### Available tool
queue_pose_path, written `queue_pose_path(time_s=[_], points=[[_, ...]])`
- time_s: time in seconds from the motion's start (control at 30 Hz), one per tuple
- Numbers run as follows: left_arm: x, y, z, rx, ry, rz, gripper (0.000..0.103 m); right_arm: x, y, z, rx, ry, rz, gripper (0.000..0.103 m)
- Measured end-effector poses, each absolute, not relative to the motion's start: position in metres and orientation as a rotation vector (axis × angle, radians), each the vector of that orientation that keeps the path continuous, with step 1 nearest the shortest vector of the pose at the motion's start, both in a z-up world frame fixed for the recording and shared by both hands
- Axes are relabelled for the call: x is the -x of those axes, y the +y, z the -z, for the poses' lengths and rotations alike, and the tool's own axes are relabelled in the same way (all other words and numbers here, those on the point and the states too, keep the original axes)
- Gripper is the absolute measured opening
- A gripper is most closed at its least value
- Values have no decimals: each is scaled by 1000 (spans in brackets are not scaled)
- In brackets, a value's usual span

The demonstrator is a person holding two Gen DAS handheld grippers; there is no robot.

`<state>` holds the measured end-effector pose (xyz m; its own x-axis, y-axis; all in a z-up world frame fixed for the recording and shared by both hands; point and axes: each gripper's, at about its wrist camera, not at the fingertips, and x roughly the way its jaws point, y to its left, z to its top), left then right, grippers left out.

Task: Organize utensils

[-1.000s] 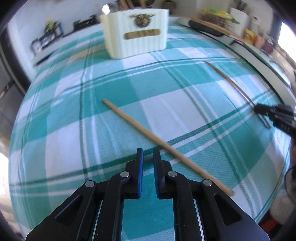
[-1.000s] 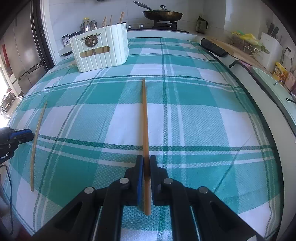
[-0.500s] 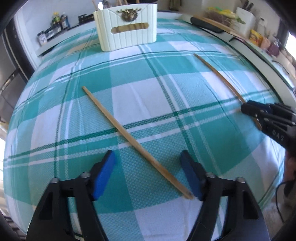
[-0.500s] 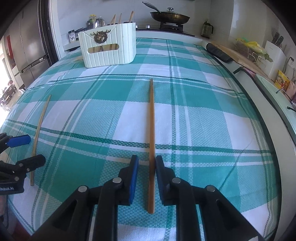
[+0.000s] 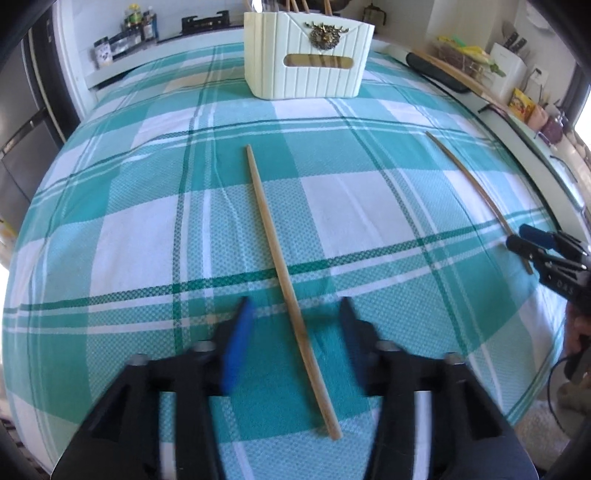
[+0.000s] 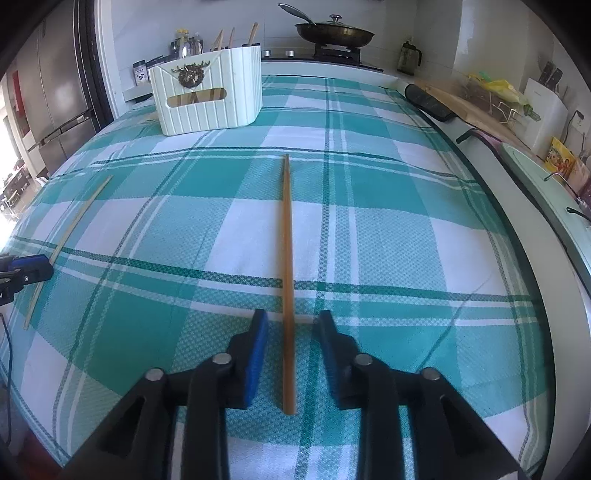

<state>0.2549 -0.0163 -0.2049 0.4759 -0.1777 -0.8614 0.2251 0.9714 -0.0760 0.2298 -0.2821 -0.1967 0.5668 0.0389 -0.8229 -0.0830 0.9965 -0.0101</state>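
Two wooden chopsticks lie flat on the teal checked tablecloth (image 5: 369,206). One chopstick (image 5: 275,266) runs between the blue pads of my left gripper (image 5: 295,306); its jaws are opening and neither pad touches the stick. The other chopstick (image 6: 287,258) lies between the pads of my right gripper (image 6: 291,317), whose jaws are also opening and clear of it. Each view shows the other gripper at its edge: the right gripper (image 5: 532,240) over its chopstick (image 5: 476,184), the left gripper (image 6: 26,269) by its chopstick (image 6: 74,229). A cream ribbed utensil holder (image 5: 306,55) (image 6: 207,96) stands at the far end with sticks in it.
A frying pan with a lid (image 6: 334,35) sits on the stove behind the table. A counter with a knife block (image 6: 543,107) and packets runs along the right edge. A fridge (image 6: 55,92) stands far left. A black cable (image 5: 554,376) hangs at the table's near right corner.
Both grippers went from shut to spread. The right one let go of the chopstick it pinched. The left view swung so its chopstick now lies between its fingers.
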Motion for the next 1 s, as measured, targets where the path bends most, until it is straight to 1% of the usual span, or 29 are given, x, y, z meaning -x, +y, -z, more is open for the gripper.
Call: queue_pose_path(time_s=[0.03,0.07,0.13,0.17,0.23,0.3,0.33,0.37,0.43,0.63,1.0], points=[[-257,-16,206,-48,1040,235,66,-230,-282,196,54,956,-80,56],[-261,-17,208,-47,1041,228,66,-231,-281,196,61,943,-89,56],[-267,-17,211,-64,1027,195,71,-236,-281,198,88,941,-109,56],[-270,-16,212,-68,1025,183,75,-240,-282,201,93,953,-118,57],[-275,-15,214,-66,1020,156,86,-246,-287,203,80,948,-144,63],[-281,-13,217,-53,1023,123,94,-251,-290,205,83,941,-157,68],[-283,-11,218,-49,1020,112,95,-254,-292,206,79,939,-159,70],[-284,-11,220,-52,1020,102,99,-256,-293,206,78,934,-159,71],[-285,-9,221,-43,1013,93,102,-258,-293,207,77,928,-157,72],[-284,-9,223,-41,983,86,103,-259,-291,208,72,927,-159,73],[-283,-9,223,-40,980,86,103,-259,-292,207,71,928,-159,73]])
